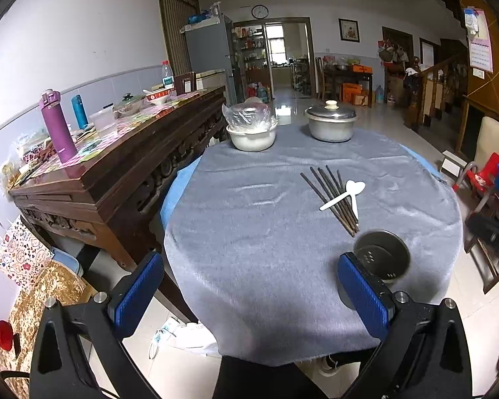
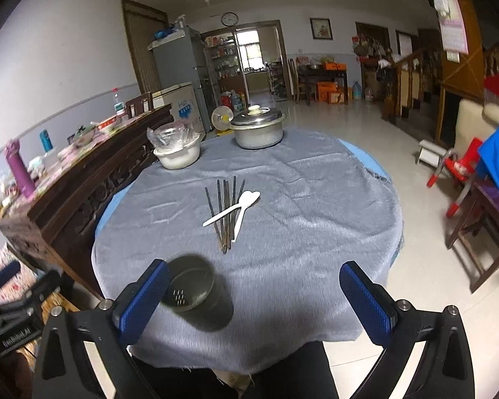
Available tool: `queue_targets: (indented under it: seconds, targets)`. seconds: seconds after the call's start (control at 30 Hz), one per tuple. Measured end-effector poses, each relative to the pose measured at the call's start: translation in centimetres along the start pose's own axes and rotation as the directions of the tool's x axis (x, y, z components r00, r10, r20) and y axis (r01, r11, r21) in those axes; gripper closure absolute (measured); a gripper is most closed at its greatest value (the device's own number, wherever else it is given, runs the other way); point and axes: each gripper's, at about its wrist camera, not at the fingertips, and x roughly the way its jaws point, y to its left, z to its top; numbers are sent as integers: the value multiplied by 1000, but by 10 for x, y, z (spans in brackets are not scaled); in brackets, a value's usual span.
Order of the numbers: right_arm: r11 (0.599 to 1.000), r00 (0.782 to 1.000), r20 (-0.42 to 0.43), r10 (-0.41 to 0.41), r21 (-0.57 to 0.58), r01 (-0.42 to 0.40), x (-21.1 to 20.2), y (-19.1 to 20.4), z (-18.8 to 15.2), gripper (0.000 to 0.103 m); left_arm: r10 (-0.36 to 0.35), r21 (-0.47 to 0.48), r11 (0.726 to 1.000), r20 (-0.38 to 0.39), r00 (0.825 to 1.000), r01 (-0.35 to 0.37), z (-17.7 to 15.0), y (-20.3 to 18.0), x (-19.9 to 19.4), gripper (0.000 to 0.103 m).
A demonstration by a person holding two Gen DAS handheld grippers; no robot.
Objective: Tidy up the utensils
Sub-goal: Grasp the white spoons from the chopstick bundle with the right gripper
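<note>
On the cloth-covered counter (image 1: 249, 232), dark chopsticks (image 1: 329, 196) under two white spoons (image 1: 346, 196), metal holder cup (image 1: 381, 259) just beside, left hand-held gripper (image 1: 249, 286) and right hand-held gripper (image 2: 254, 296) both spread wide, empty.

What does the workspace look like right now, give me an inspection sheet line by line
Surface: round table under a grey cloth.
Job's things: dark chopsticks fanned in a loose pile, two white spoons lying across them, empty metal holder upright nearby.
Clutter: lidded pot, plastic-covered bowl at the far edge.
Grippers: left gripper and right gripper open, holding nothing.
Cables: nothing seen.
Surroundings: cluttered wooden sideboard, red chair.
</note>
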Motion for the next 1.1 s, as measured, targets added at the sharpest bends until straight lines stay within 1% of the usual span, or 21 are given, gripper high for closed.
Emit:
queue_targets:
  seconds: [0.07, 0.17, 0.23, 0.33, 0.4, 0.43, 0.47, 0.53, 0.57, 0.6, 0.63, 0.67, 0.7, 0.73, 0.77, 0.8, 0.83, 0.93, 1.0, 1.07, 1.1]
  targets:
    - [999, 1000, -28, 10, 32, -9, 17, -11, 12, 0, -16, 1, 1000, -11, 1000, 16, 8, 2, 13, 0]
    - [990, 995, -75, 64, 128, -54, 49, -36, 26, 0, -71, -2, 997, -28, 997, 71, 28, 4, 42, 0]
    - [985, 992, -104, 69, 167, -51, 70, -48, 32, 1, -111, -4, 994, -34, 993, 111, 44, 3, 69, 0]
    - [968, 987, -119, 112, 238, -81, 104, -65, 37, 9, -190, 0, 982, -61, 980, 190, 64, -8, 115, 0]
    - [955, 982, -124, 145, 276, -106, 126, -73, 38, 16, -223, 20, 974, -109, 969, 227, 73, -23, 148, 0]
    - [945, 976, -128, 176, 300, -131, 139, -77, 41, 21, -252, 27, 966, -141, 957, 258, 77, -31, 166, 0]
    - [933, 969, -127, 212, 323, -161, 150, -80, 45, 22, -268, 24, 961, -176, 947, 276, 79, -38, 183, 0]
    - [899, 937, -170, 305, 376, -225, 187, -84, 56, 26, -278, -9, 959, -214, 937, 282, 81, -47, 207, 0]
    - [879, 921, -186, 342, 410, -244, 209, -85, 62, 29, -296, -30, 954, -225, 928, 297, 82, -49, 218, 0]
    - [871, 911, -210, 355, 428, -241, 223, -86, 63, 30, -308, -44, 951, -234, 922, 306, 82, -51, 225, 0]
    - [856, 896, -226, 382, 453, -250, 242, -86, 65, 31, -320, -62, 947, -247, 915, 314, 83, -52, 233, 0]
    - [839, 880, -238, 412, 477, -264, 265, -83, 70, 33, -334, -79, 942, -254, 907, 325, 83, -53, 240, 1]
    - [825, 871, -231, 433, 492, -279, 277, -81, 76, 33, -349, -91, 937, -255, 902, 336, 83, -54, 244, 4]
    - [813, 858, -249, 449, 513, -277, 299, -77, 79, 37, -365, -101, 931, -258, 894, 351, 83, -54, 248, 9]
    - [808, 850, -269, 452, 526, -263, 315, -75, 80, 42, -374, -102, 927, -268, 888, 360, 83, -56, 253, 12]
    - [807, 848, -288, 446, 538, -242, 328, -73, 80, 45, -380, -99, 925, -279, 882, 367, 83, -58, 259, 21]
    - [803, 847, -308, 434, 559, -208, 342, -72, 79, 49, -388, -97, 921, -294, 873, 377, 83, -60, 265, 27]
    - [778, 846, -315, 431, 605, -170, 369, -72, 73, 52, -404, -111, 914, -321, 857, 390, 84, -59, 284, 30]
    - [767, 849, -313, 426, 623, -155, 379, -74, 68, 58, -414, -134, 910, -330, 848, 392, 86, -56, 298, 30]
    - [765, 858, -307, 412, 628, -143, 386, -71, 67, 70, -426, -166, 905, -341, 838, 392, 90, -50, 315, 30]
    - [766, 858, -316, 405, 629, -130, 391, -72, 65, 74, -432, -181, 902, -349, 832, 392, 93, -49, 323, 30]
